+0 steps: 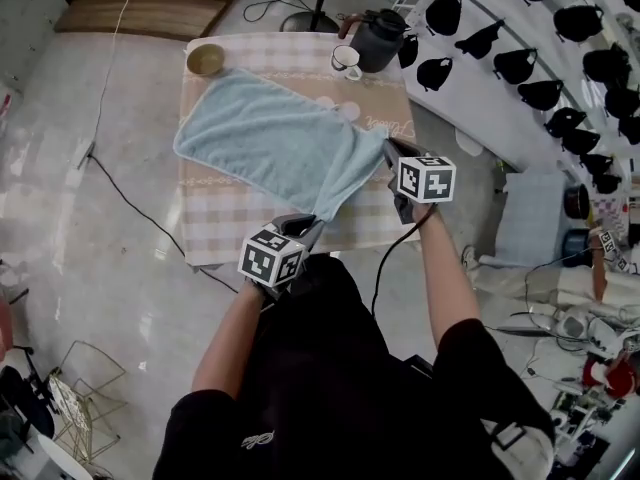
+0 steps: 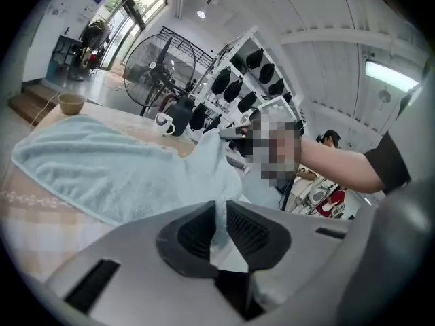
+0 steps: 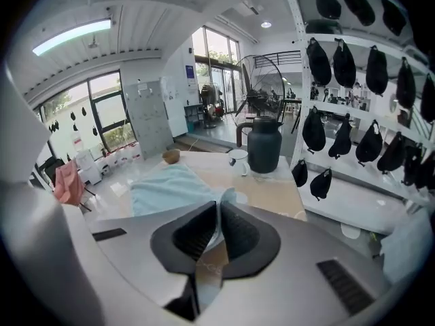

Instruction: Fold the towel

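Observation:
A light blue towel (image 1: 270,143) lies spread on the checked tablecloth (image 1: 290,53), its near edge lifted off the table. My left gripper (image 1: 305,236) is shut on the towel's near left corner (image 2: 219,216), which shows as a thin strip between the dark pads. My right gripper (image 1: 392,163) is shut on the near right corner (image 3: 219,216), held above the table's near right side. The towel (image 2: 102,168) sags between the two grips and its far half rests flat on the cloth.
A brown bowl (image 1: 205,60) sits at the table's far left corner. A white mug (image 1: 346,62) and a dark kettle (image 1: 380,40) stand at the far right. A rack of black caps (image 1: 540,58) runs along the right, and a cable (image 1: 130,203) lies on the floor at the left.

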A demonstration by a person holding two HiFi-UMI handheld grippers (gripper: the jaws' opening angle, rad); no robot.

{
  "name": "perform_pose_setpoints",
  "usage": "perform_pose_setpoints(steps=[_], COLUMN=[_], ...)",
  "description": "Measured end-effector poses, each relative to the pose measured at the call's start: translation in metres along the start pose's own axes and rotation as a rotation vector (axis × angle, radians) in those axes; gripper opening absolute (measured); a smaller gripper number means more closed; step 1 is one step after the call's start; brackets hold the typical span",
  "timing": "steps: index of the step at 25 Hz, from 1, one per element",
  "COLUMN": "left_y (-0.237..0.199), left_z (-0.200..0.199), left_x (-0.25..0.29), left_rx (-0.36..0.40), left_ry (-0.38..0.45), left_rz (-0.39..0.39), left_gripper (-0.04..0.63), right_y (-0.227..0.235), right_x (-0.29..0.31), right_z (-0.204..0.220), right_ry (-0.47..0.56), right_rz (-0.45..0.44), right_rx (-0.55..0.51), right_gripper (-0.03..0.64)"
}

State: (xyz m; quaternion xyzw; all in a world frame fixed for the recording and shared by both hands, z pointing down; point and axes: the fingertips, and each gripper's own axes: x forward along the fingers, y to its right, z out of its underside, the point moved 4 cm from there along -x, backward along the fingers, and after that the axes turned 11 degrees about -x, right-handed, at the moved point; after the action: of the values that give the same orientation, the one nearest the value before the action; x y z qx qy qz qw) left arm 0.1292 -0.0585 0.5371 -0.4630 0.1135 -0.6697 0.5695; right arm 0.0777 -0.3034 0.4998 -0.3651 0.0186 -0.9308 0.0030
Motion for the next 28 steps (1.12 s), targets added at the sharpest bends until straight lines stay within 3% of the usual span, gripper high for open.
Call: perform_pose_setpoints(steps=[8,14,21,28], left_y=[-0.029,-0.058,-0.101,-0.138], left_z=[-0.046,-0.086,-0.101,-0.107], left_x=[-0.005,-0.002,-0.020,-0.035], left_rx=[-0.032,-0.086,-0.175,-0.201], left_ry=[0.037,0.079,0.110,0.089], left_rz=[0.005,-0.013,-0.032,0.006], left_gripper=[0.054,0.054,0.054,0.054], right_y=[0.009,0.011,-0.009,-0.035], right_x=[0.024,0.074,0.115,0.150], right_z=[-0.046,-0.096,-0.110,-0.124], right_ry=[0.081,0.119,0.094,0.061], right_rz=[-0.029,-0.090,-0.131,-0.108], right_rx=[0.042,-0.001,-0.013,-0.027], right_gripper=[0.026,0.025,0.025,0.025])
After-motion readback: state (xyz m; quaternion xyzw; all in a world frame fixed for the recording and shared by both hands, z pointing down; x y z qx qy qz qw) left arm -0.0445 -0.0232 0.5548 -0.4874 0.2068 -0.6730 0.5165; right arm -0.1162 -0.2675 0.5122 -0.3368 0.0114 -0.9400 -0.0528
